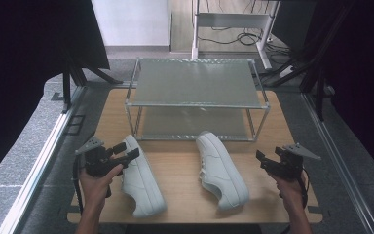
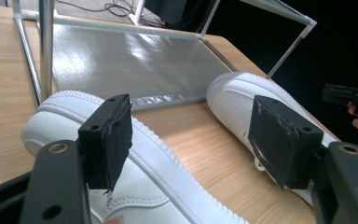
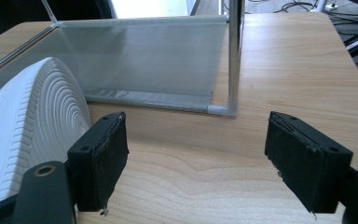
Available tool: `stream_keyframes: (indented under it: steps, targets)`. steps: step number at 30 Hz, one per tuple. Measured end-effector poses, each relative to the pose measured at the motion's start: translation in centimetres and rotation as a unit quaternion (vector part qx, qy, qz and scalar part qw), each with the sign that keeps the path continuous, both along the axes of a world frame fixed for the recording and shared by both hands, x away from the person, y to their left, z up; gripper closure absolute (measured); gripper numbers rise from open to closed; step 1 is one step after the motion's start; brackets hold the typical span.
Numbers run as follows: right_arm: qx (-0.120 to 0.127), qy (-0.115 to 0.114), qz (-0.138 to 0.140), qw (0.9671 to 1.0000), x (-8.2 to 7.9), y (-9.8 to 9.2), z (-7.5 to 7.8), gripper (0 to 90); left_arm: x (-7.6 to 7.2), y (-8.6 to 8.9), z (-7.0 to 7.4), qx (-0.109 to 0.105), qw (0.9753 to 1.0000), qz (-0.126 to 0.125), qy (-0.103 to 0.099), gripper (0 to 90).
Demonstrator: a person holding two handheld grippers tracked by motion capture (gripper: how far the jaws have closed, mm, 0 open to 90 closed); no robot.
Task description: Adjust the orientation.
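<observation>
Approach step, probably: left gripper [image 1: 126,152] w/ jaws released, just beside the left shoe [image 1: 143,181]; right gripper [image 1: 265,162] also released, near the right shoe [image 1: 221,170], lying on its side. Both shoes sit on the table [image 1: 185,168] before the rack [image 1: 195,105]. Next move likely: close on a shoe, then lift.

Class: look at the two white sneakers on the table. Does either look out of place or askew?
Yes. The right sneaker lies tipped on its side, its ridged sole facing the right gripper. The left sneaker sits upright. Both lie outside the shoe rack.

A two-tier metal-framed rack [image 1: 195,83] stands at the centre of the wooden table [image 1: 268,126], with a white stand [image 1: 233,22] and loose cables [image 1: 246,38] at upper right.
</observation>
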State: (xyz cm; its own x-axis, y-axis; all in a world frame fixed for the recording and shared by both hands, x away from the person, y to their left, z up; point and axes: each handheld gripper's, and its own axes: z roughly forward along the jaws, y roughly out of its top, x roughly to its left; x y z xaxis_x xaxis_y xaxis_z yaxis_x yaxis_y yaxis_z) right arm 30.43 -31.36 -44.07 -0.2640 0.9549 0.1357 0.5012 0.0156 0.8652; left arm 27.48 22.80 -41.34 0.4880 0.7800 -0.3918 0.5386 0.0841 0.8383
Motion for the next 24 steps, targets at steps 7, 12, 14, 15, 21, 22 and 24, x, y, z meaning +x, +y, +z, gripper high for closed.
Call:
stream_keyframes:
  steps: [7,12,14,15,21,22,24]
  targets:
    - [0.01,0.01,-0.007,0.9999,0.1,0.1,0.6,22.4,-0.1,-0.2,-0.3,-0.013,0.9998,-0.001,0.017,31.9]
    - [0.001,0.01,0.001,0.9999,0.2,1.0,1.1,23.1,-0.3,0.0,0.1,-0.016,0.9998,-0.006,0.014,34.7]
    - [-0.003,0.002,0.005,1.0,0.1,1.3,1.2,24.1,-0.3,0.0,0.1,-0.016,0.9996,-0.002,0.022,37.8]
    - [-0.005,-0.007,0.004,1.0,0.0,1.4,1.3,25.7,-0.3,0.0,0.1,-0.012,0.9995,0.003,0.03,41.4]
    - [-0.019,-0.037,0.022,0.9989,-0.2,2.1,1.4,27.3,-1.0,-0.6,0.7,-0.005,0.9996,-0.005,0.027,57.5]
    - [-0.015,-0.036,0.025,0.9989,-0.2,2.1,1.4,28.1,-1.2,-0.7,0.9,-0.004,0.9997,-0.01,0.023,60.2]
    - [-0.005,-0.03,0.032,0.999,-0.2,2.1,1.3,29.0,-1.6,-0.8,1.4,0.001,0.9998,-0.014,0.017,65.4]
